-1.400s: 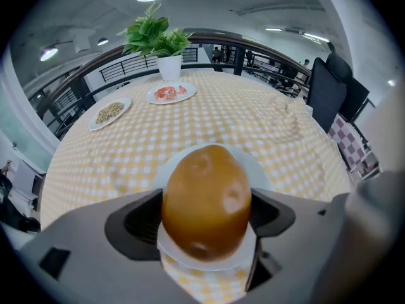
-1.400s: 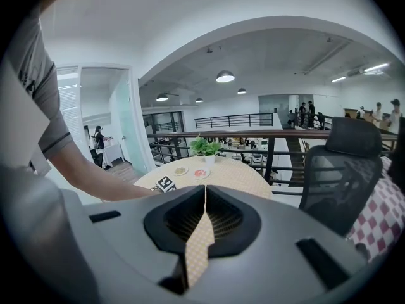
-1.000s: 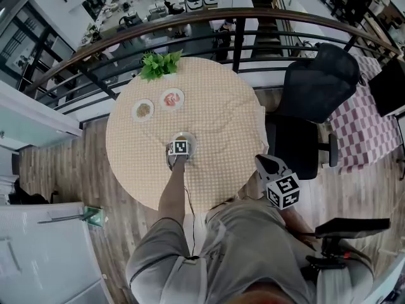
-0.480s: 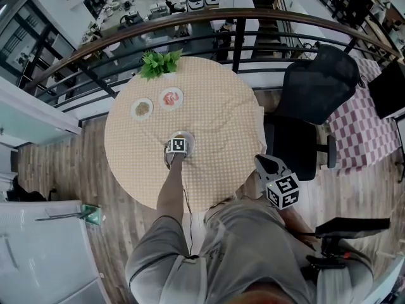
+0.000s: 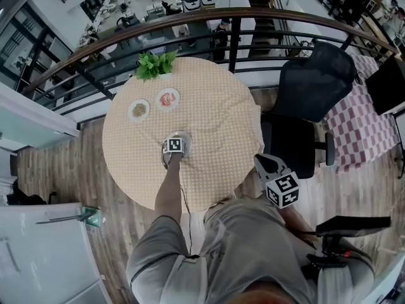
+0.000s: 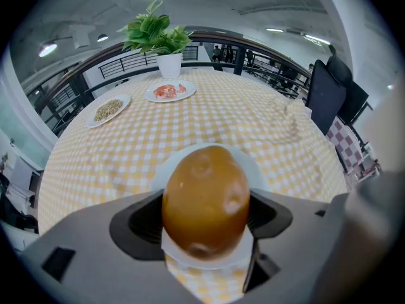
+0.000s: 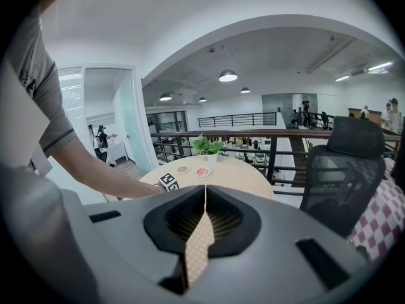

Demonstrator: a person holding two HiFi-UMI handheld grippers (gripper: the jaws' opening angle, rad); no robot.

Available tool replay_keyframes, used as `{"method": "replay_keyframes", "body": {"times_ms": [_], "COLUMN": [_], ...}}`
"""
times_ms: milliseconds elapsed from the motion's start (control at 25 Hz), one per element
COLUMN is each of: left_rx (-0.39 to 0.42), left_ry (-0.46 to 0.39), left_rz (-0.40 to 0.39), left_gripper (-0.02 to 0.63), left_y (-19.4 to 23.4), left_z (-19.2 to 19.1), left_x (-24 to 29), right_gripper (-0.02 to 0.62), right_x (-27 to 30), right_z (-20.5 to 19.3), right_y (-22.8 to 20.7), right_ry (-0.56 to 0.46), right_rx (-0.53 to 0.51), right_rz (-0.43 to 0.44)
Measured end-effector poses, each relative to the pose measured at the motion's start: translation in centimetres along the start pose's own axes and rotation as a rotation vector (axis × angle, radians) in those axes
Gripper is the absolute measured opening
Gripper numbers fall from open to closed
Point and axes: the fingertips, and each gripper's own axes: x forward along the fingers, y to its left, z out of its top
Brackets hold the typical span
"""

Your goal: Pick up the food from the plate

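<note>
A brown, egg-shaped potato (image 6: 205, 198) sits between the jaws of my left gripper (image 6: 205, 219), and both pads press on its sides. It is just above a small white plate (image 6: 256, 170) on the checked tablecloth. In the head view the left gripper (image 5: 174, 149) is over that plate (image 5: 185, 136) near the table's front middle. My right gripper (image 5: 264, 162) hangs off the table's right edge by the person's hip. Its jaws are shut with nothing in them (image 7: 204, 217).
At the table's far left lie a plate of pink food (image 5: 166, 97) and a plate of brownish grains (image 5: 138, 110), with a potted plant (image 5: 154, 64) behind them. A black office chair (image 5: 310, 100) stands to the right and a railing (image 5: 234, 40) runs behind the round table (image 5: 215, 113).
The left gripper stays over the near plate with the potato. The head view has drifted a little, so the table sits slightly further left. The right gripper has not moved.
</note>
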Motion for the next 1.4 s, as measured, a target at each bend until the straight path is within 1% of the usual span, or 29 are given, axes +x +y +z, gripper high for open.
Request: {"method": "replay_keyframes", "body": {"times_ms": [120,240,400,480,520,640,760,880,1120,1280,1400], "left_rx": [-0.037,-0.017,-0.031,-0.011,-0.007,-0.005,0.016,0.044,0.049,0.054,0.076], "left_ry": [-0.039,-0.095,-0.107,-0.154,-0.18,-0.245,-0.313,-0.412,-0.624,-0.774,-0.873], "left_rz": [-0.001,0.023,0.009,0.041,0.038,-0.007,-0.006,-0.006,-0.016,-0.031,-0.047], "left_gripper": [0.377,0.377,0.377,0.377,0.377,0.377,0.377,0.377,0.377,0.377,0.377], "left_y": [0.1,0.1,-0.1,0.3,0.2,-0.7,-1.0,-1.6,-2.6,-4.5,-6.4], "left_z": [0.3,1.2,1.3,2.5,3.1,4.5,6.1,8.1,10.1,10.0,9.4], "left_x": [-0.3,-1.1,-1.8,-3.7,-4.6,-6.5,-9.6,-14.0,-22.5,-29.3,-34.3], "right_gripper": [0.015,0.015,0.015,0.015,0.015,0.015,0.015,0.015,0.015,0.015,0.015], "right_x": [-0.1,0.1,0.6,1.0,1.2,2.1,2.9,3.7,5.9,6.7,7.0], "right_z": [-0.1,-0.2,-0.1,0.0,0.2,0.7,1.8,3.3,6.4,7.9,9.1], "right_y": [0.0,0.0,0.5,1.0,1.2,2.1,3.1,3.8,5.5,7.0,8.4], "right_ry": [0.0,0.002,0.003,0.002,0.001,-0.004,-0.023,-0.054,-0.123,-0.158,-0.187], "right_rx": [-0.001,-0.002,-0.009,-0.015,-0.018,-0.04,-0.096,-0.142,-0.193,-0.22,-0.226], "right_rz": [0.0,0.008,0.032,0.049,0.059,0.097,0.147,0.179,0.246,0.283,0.319]}}
